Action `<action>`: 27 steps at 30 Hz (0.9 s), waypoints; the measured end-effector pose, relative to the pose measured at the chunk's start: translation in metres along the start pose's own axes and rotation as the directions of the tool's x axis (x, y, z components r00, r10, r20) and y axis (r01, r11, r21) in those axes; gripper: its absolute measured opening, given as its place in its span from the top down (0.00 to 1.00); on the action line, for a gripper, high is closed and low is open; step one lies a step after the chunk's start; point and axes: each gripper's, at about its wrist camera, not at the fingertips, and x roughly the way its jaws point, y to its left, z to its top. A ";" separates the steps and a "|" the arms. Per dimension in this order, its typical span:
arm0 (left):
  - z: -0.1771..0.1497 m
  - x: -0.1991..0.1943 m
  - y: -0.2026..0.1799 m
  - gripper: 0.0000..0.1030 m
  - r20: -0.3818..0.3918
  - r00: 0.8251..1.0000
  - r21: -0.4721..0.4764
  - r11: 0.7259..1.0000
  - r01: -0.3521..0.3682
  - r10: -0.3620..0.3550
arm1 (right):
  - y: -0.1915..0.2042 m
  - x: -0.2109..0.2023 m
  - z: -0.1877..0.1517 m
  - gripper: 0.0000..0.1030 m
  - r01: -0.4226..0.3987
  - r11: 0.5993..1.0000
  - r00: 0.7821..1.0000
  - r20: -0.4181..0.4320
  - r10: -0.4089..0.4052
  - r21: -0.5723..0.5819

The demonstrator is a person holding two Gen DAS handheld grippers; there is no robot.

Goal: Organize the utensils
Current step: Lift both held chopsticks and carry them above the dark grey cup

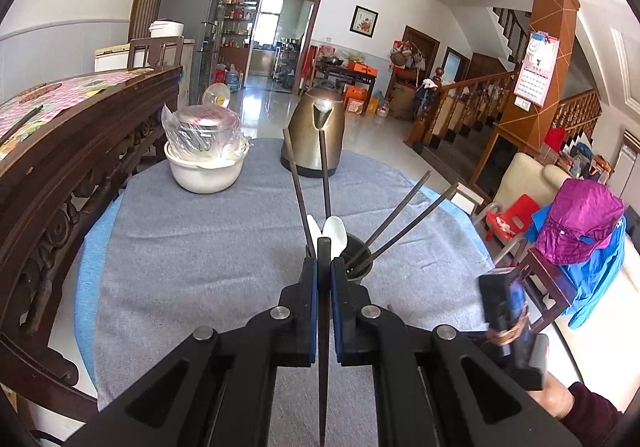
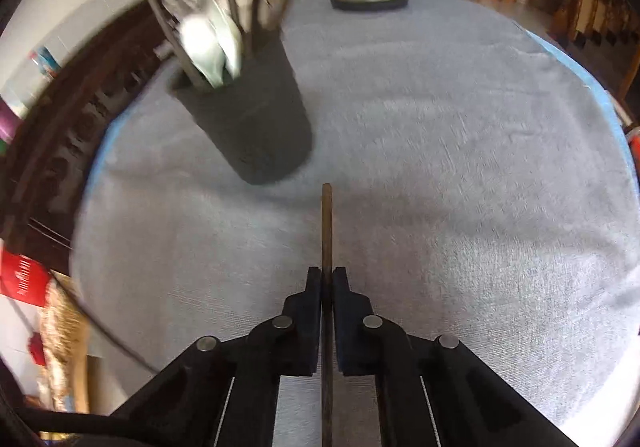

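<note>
Kettle and bowl behind holder.

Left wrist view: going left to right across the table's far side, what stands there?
White bowl with a plastic-wrapped metal pot in it → brass-coloured kettle.

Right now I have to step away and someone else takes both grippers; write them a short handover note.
Left gripper: fingers shut on a dark chopstick.
Right gripper: fingers shut on a brown chopstick, its tip over the grey cloth.
Dark utensil cup stands on the cloth, in front of the kettle.
Done: several chopsticks and white spoons already stand in the cup.
Left: drop both held chopsticks into the cup. No other loose utensils show on the cloth.
</note>
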 end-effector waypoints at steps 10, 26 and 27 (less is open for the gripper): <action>0.013 -0.027 -0.007 0.93 0.085 0.996 0.011 1.000 -0.008 0.007 | 0.019 -0.069 0.005 0.95 -0.166 0.985 0.948 0.268 0.172 -0.043; 0.083 -0.056 -0.022 0.93 0.284 0.959 0.047 0.999 -0.021 0.007 | 0.047 -0.165 0.055 0.95 -0.208 0.975 0.721 0.661 0.207 -0.079; 0.089 -0.056 -0.023 0.93 0.307 0.952 0.049 0.999 -0.023 0.007 | 0.050 -0.171 0.061 0.95 -0.206 0.975 0.697 0.688 0.205 -0.082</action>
